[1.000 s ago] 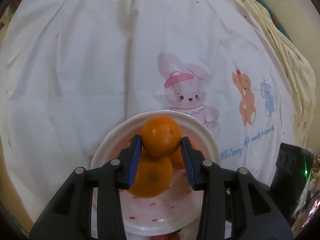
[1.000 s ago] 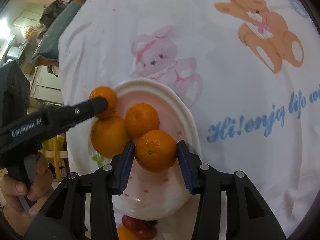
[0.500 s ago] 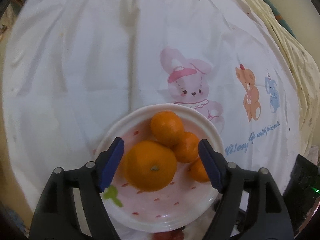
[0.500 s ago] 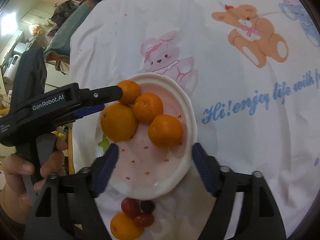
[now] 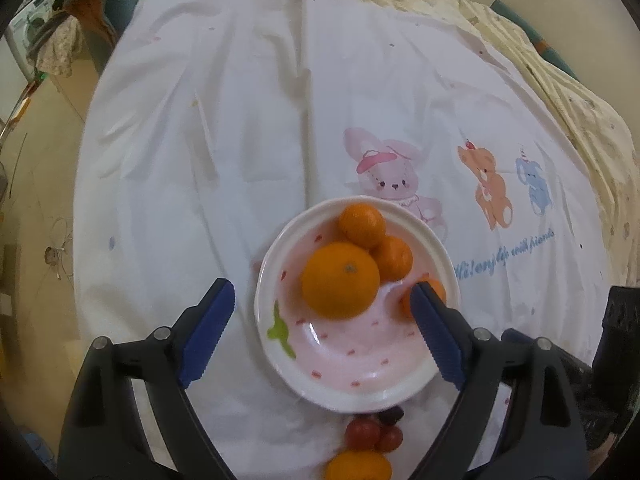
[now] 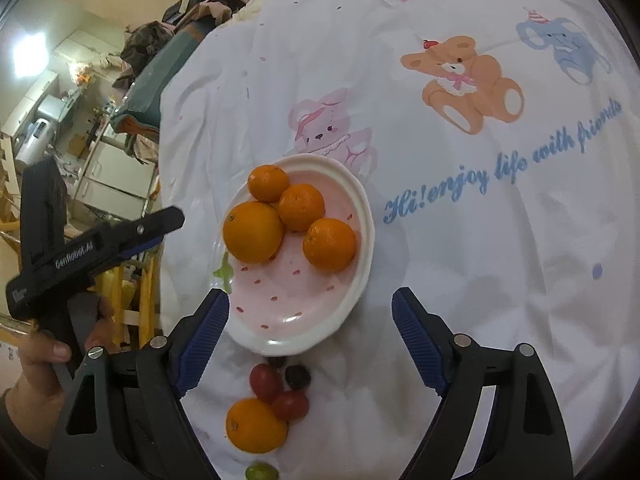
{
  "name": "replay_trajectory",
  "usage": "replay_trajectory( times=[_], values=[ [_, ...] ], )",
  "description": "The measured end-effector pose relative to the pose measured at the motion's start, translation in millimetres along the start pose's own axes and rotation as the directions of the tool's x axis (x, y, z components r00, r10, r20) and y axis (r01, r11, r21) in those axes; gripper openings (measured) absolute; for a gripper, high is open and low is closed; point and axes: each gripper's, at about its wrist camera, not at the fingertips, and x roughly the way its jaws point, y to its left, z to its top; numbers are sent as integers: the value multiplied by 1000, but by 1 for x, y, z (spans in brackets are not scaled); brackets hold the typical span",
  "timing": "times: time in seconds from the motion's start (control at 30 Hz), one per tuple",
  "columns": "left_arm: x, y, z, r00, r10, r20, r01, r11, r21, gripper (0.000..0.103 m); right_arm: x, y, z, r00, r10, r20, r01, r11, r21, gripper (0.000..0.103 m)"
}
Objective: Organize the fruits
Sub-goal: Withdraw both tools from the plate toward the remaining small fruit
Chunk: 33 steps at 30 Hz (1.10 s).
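Note:
A white and pink plate [image 5: 276, 264] [image 6: 362, 204] lies on the sheet and holds one large orange [image 5: 340, 278] [image 6: 253, 232] and three smaller ones [image 5: 362, 224] [image 6: 329, 244]. My left gripper [image 5: 320, 292] hovers above the plate's near side, its jaws opening wide with nothing gripped; its right finger hides part of one small orange. My right gripper [image 6: 310, 299] hangs over the plate's near rim, jaws also opening and holding nothing. Side-on at the left of the right wrist view is the left gripper [image 6: 168, 220], held by a person's hand [image 6: 40, 356].
Just in front of the plate lie a loose orange [image 6: 256, 424] [image 5: 358, 466], red cherry tomatoes [image 6: 266, 382] [image 5: 362, 432], a dark grape [image 6: 298, 376] and a green fruit [image 6: 260, 471]. The white cartoon-print sheet [image 5: 240, 140] drops off at the left, with room clutter beyond.
Both grippers were shut on a small orange over the plate; both have opened wide and drawn back and up. The two oranges now rest on the plate.

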Motion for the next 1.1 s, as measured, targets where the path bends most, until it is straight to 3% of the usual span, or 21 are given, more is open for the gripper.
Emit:
replay_trajectory(
  times=[0.2,0.27,0.47,0.53,0.6,0.87,1.1],
  values=[
    [-20,7,-28,997,25,73,-27,999,22,87,-6,6,-23,1000,-25,11,26,998,-54,86],
    [-24,5,-31,996,-5,87,2,1000,27,87,-10,10,-27,999,-27,26,29,996,-81,86],
    [-31,-13,-41,994,-2,106,-13,990,139,87,-31,14,-38,988,-107,112,121,985,-122,86],
    [-36,-14,-50,996,-15,88,0,986,167,87,-37,12,-41,983,-114,145,128,988,-91,86],
    [-42,-14,-62,994,17,111,-39,979,202,87,-39,11,-42,980,-124,155,136,989,-66,86],
    [-59,7,-88,992,36,125,-47,995,88,87,-47,24,-57,978,-119,169,137,985,-101,86],
    [-71,-1,-106,985,35,169,-52,994,98,87,-48,29,-66,981,-101,167,121,986,-113,86]
  ],
)
